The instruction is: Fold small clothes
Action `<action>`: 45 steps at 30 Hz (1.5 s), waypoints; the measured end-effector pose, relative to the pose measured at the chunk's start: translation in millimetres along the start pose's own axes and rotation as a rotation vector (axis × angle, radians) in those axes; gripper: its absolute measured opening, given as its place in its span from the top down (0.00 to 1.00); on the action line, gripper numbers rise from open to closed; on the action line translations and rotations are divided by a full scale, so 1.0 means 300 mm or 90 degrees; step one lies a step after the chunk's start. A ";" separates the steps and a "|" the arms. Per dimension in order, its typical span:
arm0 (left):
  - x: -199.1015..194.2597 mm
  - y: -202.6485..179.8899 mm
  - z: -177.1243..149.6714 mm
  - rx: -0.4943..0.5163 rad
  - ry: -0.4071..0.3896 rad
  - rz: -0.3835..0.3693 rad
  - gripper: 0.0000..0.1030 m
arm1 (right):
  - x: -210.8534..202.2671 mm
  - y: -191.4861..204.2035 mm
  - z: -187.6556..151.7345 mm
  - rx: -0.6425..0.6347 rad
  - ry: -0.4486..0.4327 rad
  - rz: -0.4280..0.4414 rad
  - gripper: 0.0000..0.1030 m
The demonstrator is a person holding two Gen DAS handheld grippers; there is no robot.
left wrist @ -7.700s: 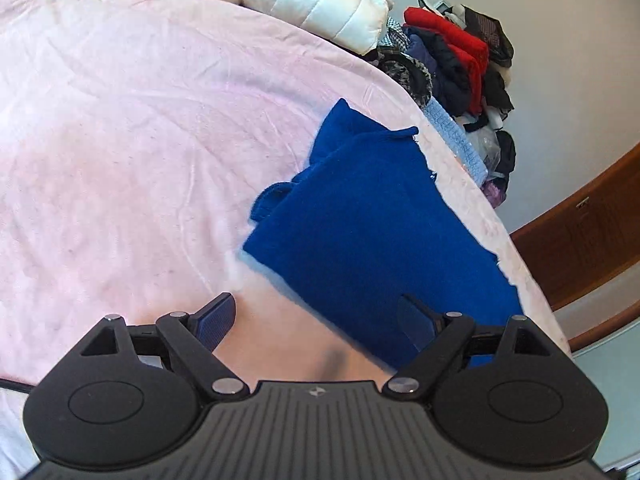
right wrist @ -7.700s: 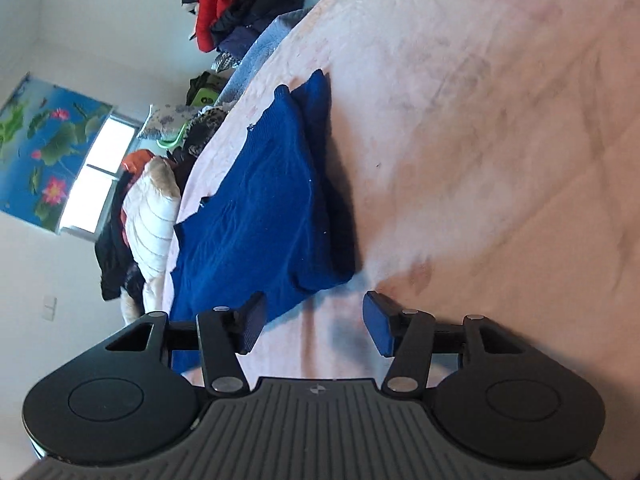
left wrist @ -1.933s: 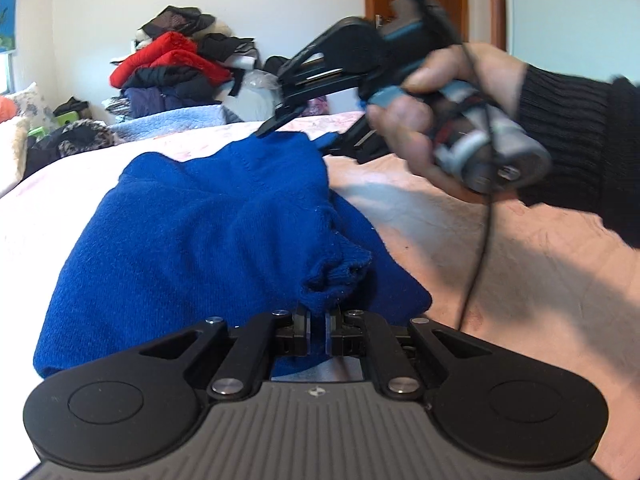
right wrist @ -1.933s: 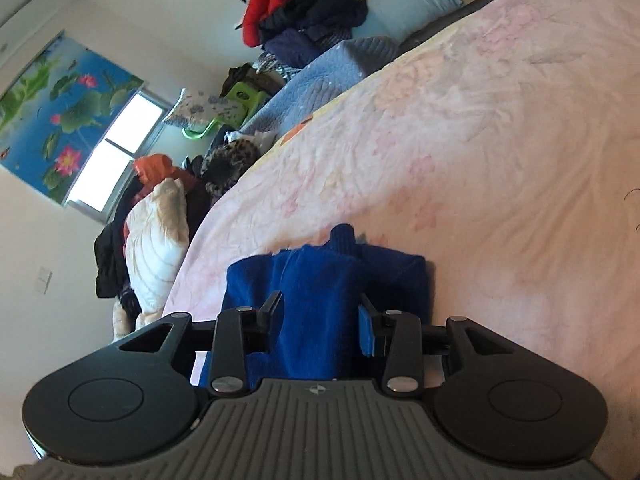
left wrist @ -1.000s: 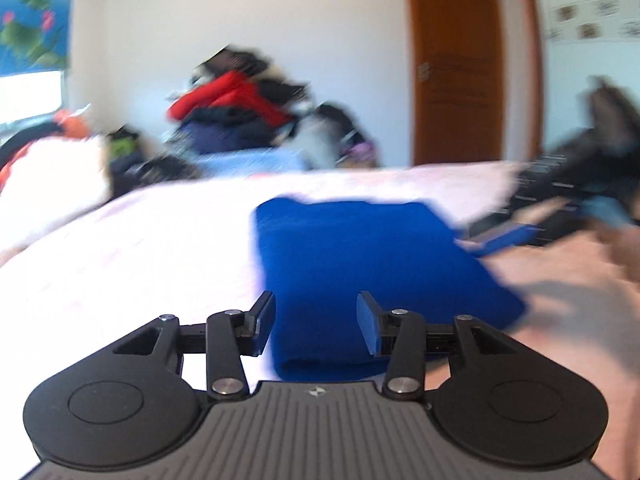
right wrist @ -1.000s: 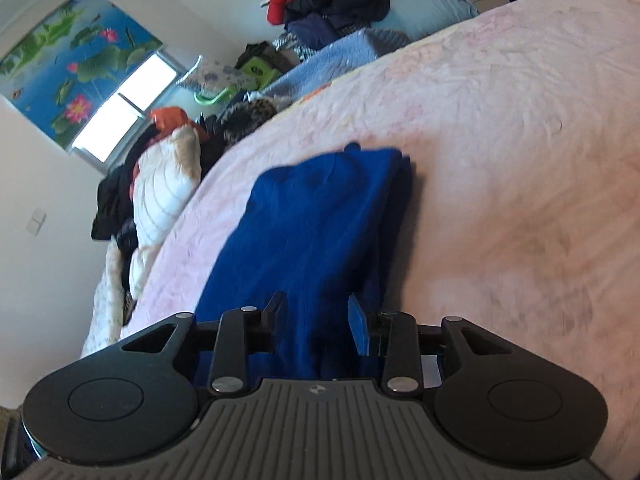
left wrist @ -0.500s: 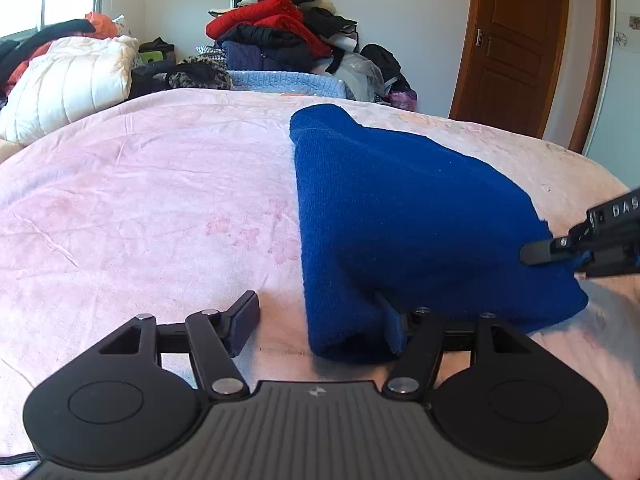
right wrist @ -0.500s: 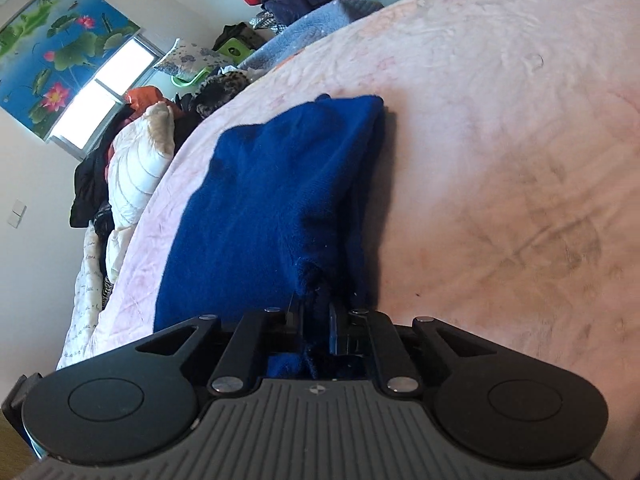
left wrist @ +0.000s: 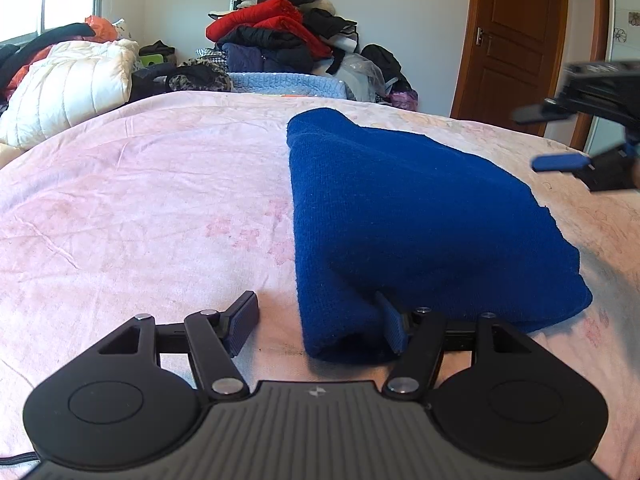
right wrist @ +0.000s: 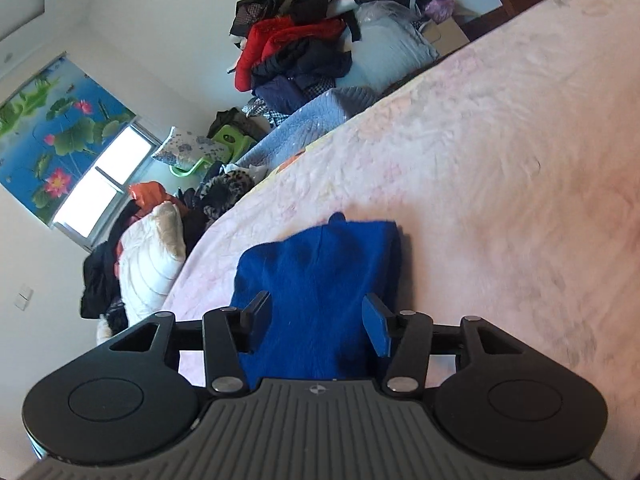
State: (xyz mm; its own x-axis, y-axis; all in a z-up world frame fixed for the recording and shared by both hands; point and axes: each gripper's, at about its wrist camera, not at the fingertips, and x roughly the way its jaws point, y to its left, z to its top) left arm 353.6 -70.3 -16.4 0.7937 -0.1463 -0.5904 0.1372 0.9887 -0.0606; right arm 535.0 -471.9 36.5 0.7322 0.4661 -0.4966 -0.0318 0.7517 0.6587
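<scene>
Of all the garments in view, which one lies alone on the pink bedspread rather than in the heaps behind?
The blue knit garment, folded flat on the pink bedspread. The red jacket and dark clothes sit heaped beyond the bed.

Left gripper (left wrist: 318,326) fingers spread; right gripper (right wrist: 316,322) apparently raised, jaws opening.

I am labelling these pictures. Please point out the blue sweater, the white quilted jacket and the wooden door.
blue sweater (left wrist: 416,208): left wrist view, its top face.
white quilted jacket (left wrist: 68,88): left wrist view, its quilted front.
wooden door (left wrist: 516,44): left wrist view, its panel.
</scene>
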 end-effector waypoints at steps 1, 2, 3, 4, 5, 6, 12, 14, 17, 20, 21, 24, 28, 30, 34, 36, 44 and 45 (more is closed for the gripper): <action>0.000 0.000 0.000 0.000 0.000 0.000 0.38 | 0.038 0.021 0.027 -0.026 0.001 -0.023 0.45; 0.000 0.000 0.000 0.000 0.000 0.000 0.38 | 0.079 0.040 0.052 -0.055 0.002 -0.049 0.42; -0.002 0.000 0.000 -0.001 0.000 0.001 0.38 | 0.119 0.053 0.074 -0.079 0.005 -0.076 0.42; -0.003 -0.001 -0.001 -0.001 -0.001 0.001 0.38 | 0.158 0.057 0.095 -0.094 0.011 -0.099 0.42; -0.003 0.000 -0.001 -0.001 -0.001 0.001 0.38 | 0.193 0.056 0.112 -0.097 0.020 -0.117 0.42; -0.003 0.001 0.000 -0.002 -0.001 0.000 0.38 | 0.222 0.050 0.128 -0.088 0.027 -0.125 0.42; -0.002 0.008 0.001 -0.003 -0.001 -0.009 0.35 | 0.345 0.016 0.141 -0.056 0.076 -0.124 0.42; 0.000 0.009 0.001 -0.002 0.000 -0.012 0.34 | 0.372 0.027 0.126 -0.092 0.087 -0.128 0.72; 0.001 0.010 0.001 -0.003 0.000 -0.016 0.33 | 0.376 0.030 0.122 -0.099 0.087 -0.107 0.95; 0.002 0.010 0.003 -0.002 0.000 -0.017 0.32 | 0.360 -0.012 0.142 -0.067 0.060 -0.108 0.95; -0.001 0.012 0.003 -0.003 0.000 -0.016 0.32 | 0.367 -0.031 0.141 -0.055 0.073 -0.105 0.95; -0.039 0.005 0.011 0.005 0.001 -0.002 0.32 | 0.340 -0.013 0.125 -0.079 0.058 -0.073 0.86; -0.063 0.004 0.069 -0.002 -0.031 -0.042 0.29 | 0.280 0.099 0.136 -0.112 0.024 0.017 0.65; -0.013 0.010 0.102 -0.018 -0.023 -0.056 0.28 | 0.316 0.184 0.144 -0.143 0.054 0.035 0.47; 0.088 0.048 0.099 -0.093 0.025 -0.082 0.25 | 0.477 0.378 0.113 -0.287 0.133 0.010 0.42; 0.080 0.045 0.068 -0.088 -0.001 -0.092 0.21 | 0.563 0.457 0.082 -0.374 0.153 -0.031 0.41; 0.089 0.032 0.060 -0.072 0.001 -0.136 0.05 | 0.815 0.579 0.016 -0.585 0.224 -0.089 0.45; 0.090 0.034 0.061 -0.075 0.001 -0.141 0.04 | 0.836 0.577 0.015 -0.584 0.245 -0.086 0.52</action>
State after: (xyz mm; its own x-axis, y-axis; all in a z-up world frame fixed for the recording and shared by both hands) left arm 387.2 -64.7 -18.3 0.7511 -0.3601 -0.5533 0.2379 0.9294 -0.2821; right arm 716.3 -226.9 28.7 0.5036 0.3475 -0.7909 -0.5953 0.8030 -0.0262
